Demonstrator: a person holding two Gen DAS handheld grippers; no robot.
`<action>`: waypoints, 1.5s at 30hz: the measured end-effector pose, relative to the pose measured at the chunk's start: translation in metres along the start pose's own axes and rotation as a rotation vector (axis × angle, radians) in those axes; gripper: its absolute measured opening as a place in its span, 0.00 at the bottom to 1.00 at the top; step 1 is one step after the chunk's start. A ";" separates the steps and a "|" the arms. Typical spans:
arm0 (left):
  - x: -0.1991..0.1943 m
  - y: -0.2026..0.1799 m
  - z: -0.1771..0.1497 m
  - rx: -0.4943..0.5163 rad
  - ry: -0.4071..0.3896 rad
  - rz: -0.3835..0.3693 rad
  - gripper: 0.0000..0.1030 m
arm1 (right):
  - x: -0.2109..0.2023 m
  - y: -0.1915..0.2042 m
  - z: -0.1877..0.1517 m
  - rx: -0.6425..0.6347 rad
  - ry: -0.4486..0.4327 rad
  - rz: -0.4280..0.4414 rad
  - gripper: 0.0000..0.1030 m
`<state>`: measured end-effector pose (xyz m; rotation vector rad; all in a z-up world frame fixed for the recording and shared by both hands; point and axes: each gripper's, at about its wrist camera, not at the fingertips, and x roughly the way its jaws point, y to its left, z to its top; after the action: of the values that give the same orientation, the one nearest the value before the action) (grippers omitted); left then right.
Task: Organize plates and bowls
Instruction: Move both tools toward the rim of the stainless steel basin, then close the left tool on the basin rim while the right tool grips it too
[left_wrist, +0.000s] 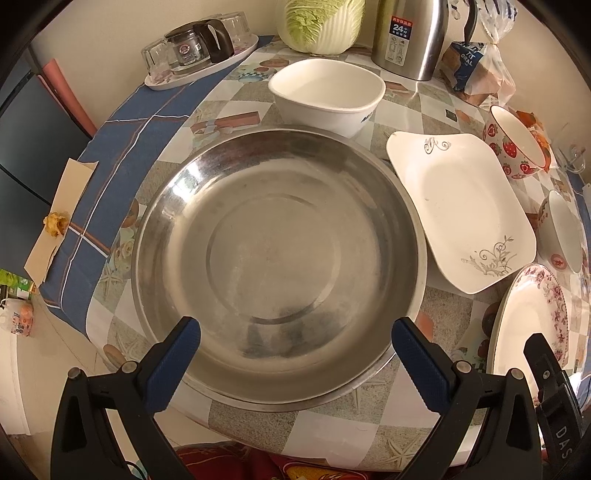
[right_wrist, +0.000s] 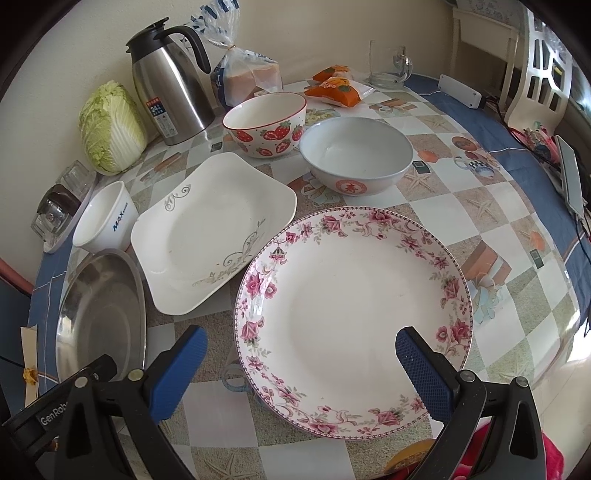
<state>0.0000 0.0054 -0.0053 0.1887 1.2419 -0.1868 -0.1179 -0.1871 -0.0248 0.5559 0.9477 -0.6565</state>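
A wide, shallow stainless steel basin (left_wrist: 277, 251) sits empty and upright on the checked tablecloth, anchoring the spread. Just behind the basin stands a white squarish bowl (left_wrist: 327, 96), also empty. To the basin's right lies a white square plate (right_wrist: 214, 232) with grey scrollwork, its corner meeting the basin's rim. Farther right of the basin, a round plate (right_wrist: 354, 317) rimmed with pink flowers lies flat. Beyond the basin's far right stand a strawberry-patterned bowl (right_wrist: 266, 123) and a pale bowl (right_wrist: 356, 158) bearing a red emblem, side by side.
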 end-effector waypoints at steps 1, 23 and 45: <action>0.000 0.001 0.000 -0.003 0.001 -0.003 1.00 | 0.000 0.001 0.000 -0.003 0.000 0.000 1.00; -0.007 0.044 0.008 -0.077 -0.192 -0.031 1.00 | 0.007 0.043 0.006 -0.180 0.001 0.157 1.00; 0.040 0.134 0.008 -0.228 -0.183 -0.081 1.00 | 0.034 0.105 -0.009 -0.374 0.143 0.385 0.64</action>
<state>0.0525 0.1315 -0.0355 -0.0754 1.0794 -0.1279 -0.0323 -0.1190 -0.0435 0.4360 1.0315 -0.0888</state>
